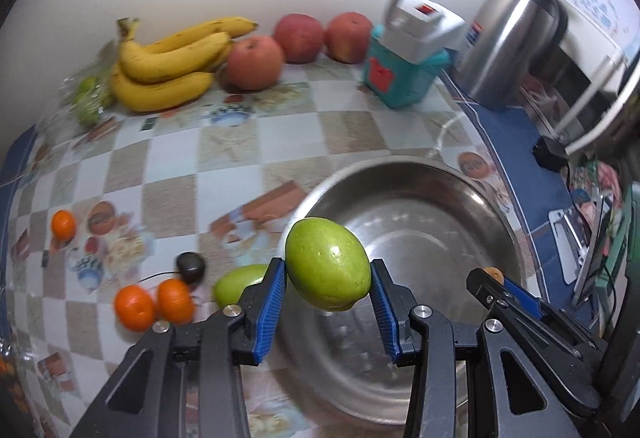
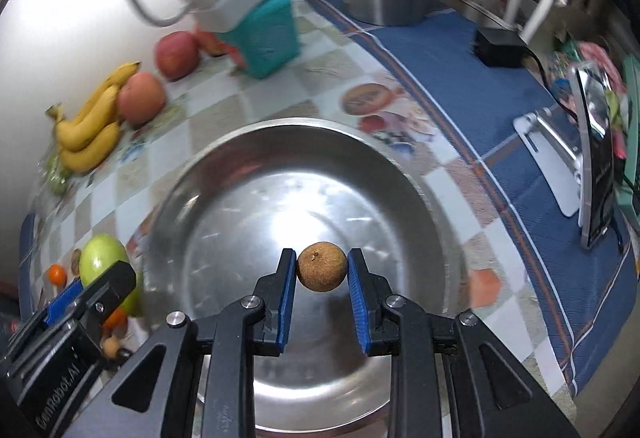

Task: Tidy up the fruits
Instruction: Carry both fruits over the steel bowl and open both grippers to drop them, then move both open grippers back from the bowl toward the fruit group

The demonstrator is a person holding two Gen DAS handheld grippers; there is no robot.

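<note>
My left gripper (image 1: 328, 265) is shut on a large green fruit (image 1: 326, 274), held above the near left rim of a wide steel bowl (image 1: 424, 213). My right gripper (image 2: 321, 258) is shut on a small brown round fruit (image 2: 322, 274) over the bowl's (image 2: 280, 173) bare middle. Each gripper shows in the other's view: the right one (image 1: 490, 280) at the bowl's right, the left one (image 2: 112, 280) with its green fruit (image 2: 100, 254) at the bowl's left. A second green fruit (image 1: 234, 284), three oranges (image 1: 134, 308) and a small dark round thing (image 1: 191, 266) lie on the checked tablecloth.
Bananas (image 1: 168, 65) and three red apples (image 1: 254, 61) sit along the back wall. A teal box (image 1: 404, 77) carries a white power strip. A steel kettle (image 1: 516, 29) stands at the back right, and a phone on a stand (image 2: 596, 157) stands on the blue cloth.
</note>
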